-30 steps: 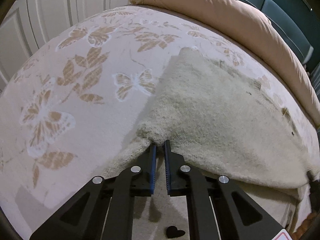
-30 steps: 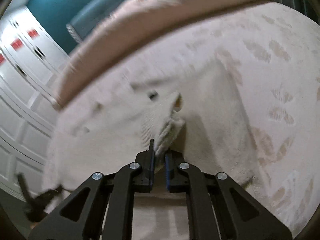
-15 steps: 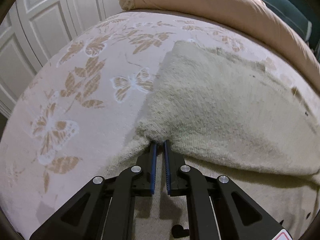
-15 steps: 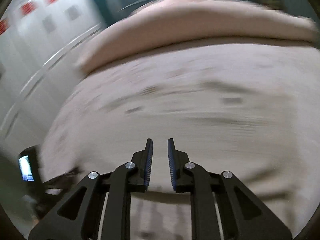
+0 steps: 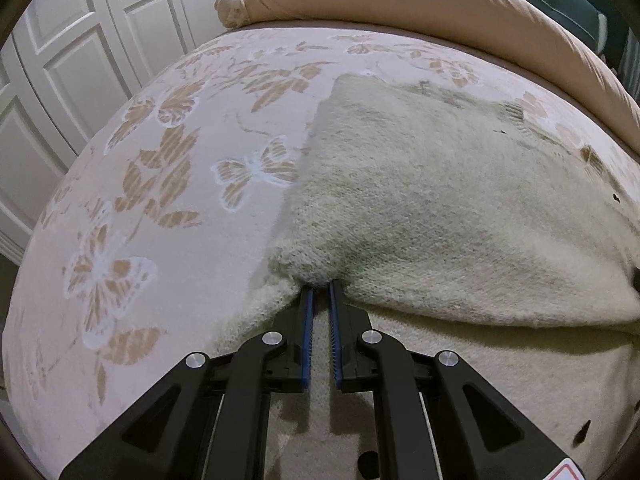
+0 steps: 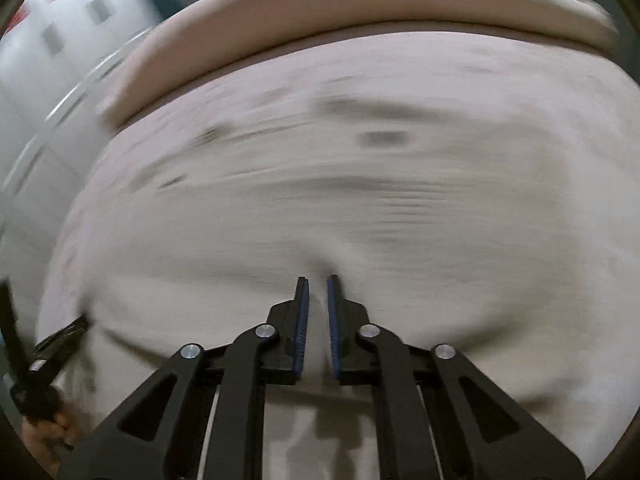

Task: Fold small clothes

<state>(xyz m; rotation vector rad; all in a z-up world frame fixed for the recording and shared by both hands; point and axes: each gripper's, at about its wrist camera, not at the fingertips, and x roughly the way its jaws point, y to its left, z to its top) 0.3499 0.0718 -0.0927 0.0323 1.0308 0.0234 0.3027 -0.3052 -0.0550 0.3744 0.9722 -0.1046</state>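
Note:
A cream knitted sweater (image 5: 452, 208) lies on the bed, its near edge lifted and folded over a lower layer. My left gripper (image 5: 321, 285) is shut on that folded edge and holds it just above the bed. In the right wrist view the sweater (image 6: 360, 216) is badly blurred by motion. My right gripper (image 6: 317, 280) stands at the sweater's near fold with its jaws a narrow gap apart; the blur hides whether cloth sits between the tips. The other hand-held gripper (image 6: 44, 376) shows at the left edge of that view.
The bed has a pale cover with tan butterflies (image 5: 168, 184). A pinkish-beige duvet roll (image 5: 420, 4) lies along the far side. White panelled closet doors (image 5: 80, 40) stand to the left, beyond the bed's edge.
My right gripper let go of the bunched sleeve, opened and swung to the sweater's near fold, its jaws now closer together. My left gripper keeps its hold and has moved the edge slightly forward.

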